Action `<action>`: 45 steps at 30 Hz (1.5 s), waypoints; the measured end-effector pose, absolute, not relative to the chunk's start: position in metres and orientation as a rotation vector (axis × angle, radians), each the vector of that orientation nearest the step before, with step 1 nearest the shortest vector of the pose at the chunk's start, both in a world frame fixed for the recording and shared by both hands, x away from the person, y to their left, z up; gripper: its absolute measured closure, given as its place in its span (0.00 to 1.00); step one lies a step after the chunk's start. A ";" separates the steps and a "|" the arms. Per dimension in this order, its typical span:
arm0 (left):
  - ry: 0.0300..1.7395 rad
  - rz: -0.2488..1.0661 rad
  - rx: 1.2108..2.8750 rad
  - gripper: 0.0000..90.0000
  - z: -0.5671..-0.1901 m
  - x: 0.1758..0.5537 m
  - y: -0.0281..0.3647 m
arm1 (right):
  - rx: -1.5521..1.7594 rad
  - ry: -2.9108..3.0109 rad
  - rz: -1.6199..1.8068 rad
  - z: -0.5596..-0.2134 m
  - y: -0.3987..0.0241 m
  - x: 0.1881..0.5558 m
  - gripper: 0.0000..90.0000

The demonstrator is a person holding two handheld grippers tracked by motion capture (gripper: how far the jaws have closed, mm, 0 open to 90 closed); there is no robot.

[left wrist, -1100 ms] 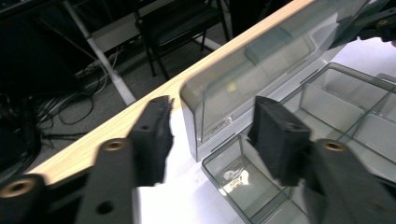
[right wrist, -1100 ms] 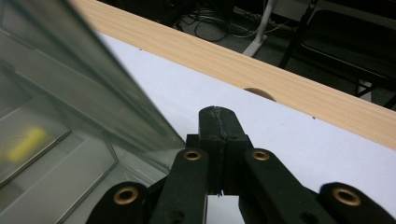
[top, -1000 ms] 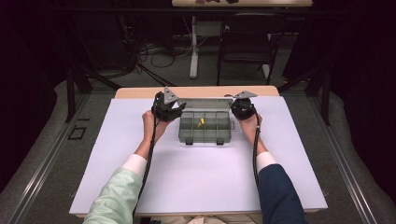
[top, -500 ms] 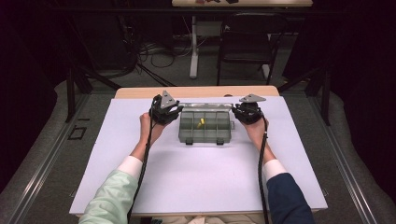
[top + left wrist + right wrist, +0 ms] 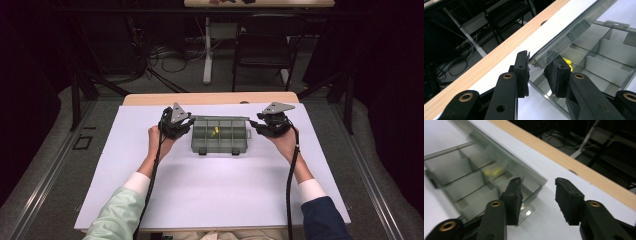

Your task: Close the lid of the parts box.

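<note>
Organizer box (image 5: 220, 135) sits between both grippers — left gripper (image 5: 176, 123), right gripper (image 5: 270, 123).

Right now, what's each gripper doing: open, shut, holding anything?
Left gripper: straddles the lid edge of the clear organizer box; grip cannot be told.
Right gripper: open, jaws just opening, nothing between.
</note>
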State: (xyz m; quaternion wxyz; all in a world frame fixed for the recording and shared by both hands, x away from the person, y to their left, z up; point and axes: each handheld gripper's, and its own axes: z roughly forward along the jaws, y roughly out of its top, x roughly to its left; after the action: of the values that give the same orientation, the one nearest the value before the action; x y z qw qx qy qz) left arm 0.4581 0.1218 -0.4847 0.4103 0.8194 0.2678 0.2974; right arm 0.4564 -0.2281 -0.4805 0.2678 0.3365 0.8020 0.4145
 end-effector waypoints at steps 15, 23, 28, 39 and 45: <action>0.670 0.705 2.079 0.72 -0.489 0.446 0.126 | 0.770 2.172 1.097 -0.479 -0.205 0.444 0.73; 0.598 0.602 2.082 0.47 -0.470 0.424 0.125 | 0.752 2.178 1.087 -0.486 -0.205 0.437 0.72; 0.662 0.575 2.023 0.72 -0.458 0.430 0.127 | 0.743 2.190 1.078 -0.490 -0.205 0.433 0.70; 0.724 0.444 2.115 0.97 -0.487 0.442 0.130 | 0.749 2.301 1.119 -0.497 -0.210 0.421 0.42; 0.722 0.417 2.128 1.00 -0.496 0.438 0.130 | 0.730 2.295 1.190 -0.492 -0.213 0.410 0.76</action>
State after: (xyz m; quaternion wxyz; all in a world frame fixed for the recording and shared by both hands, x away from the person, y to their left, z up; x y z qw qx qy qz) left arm 0.4378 0.1303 -0.4957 0.4151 0.8470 0.2875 0.1662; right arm 0.4099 -0.2129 -0.4918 0.2257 0.2649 0.8322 0.4317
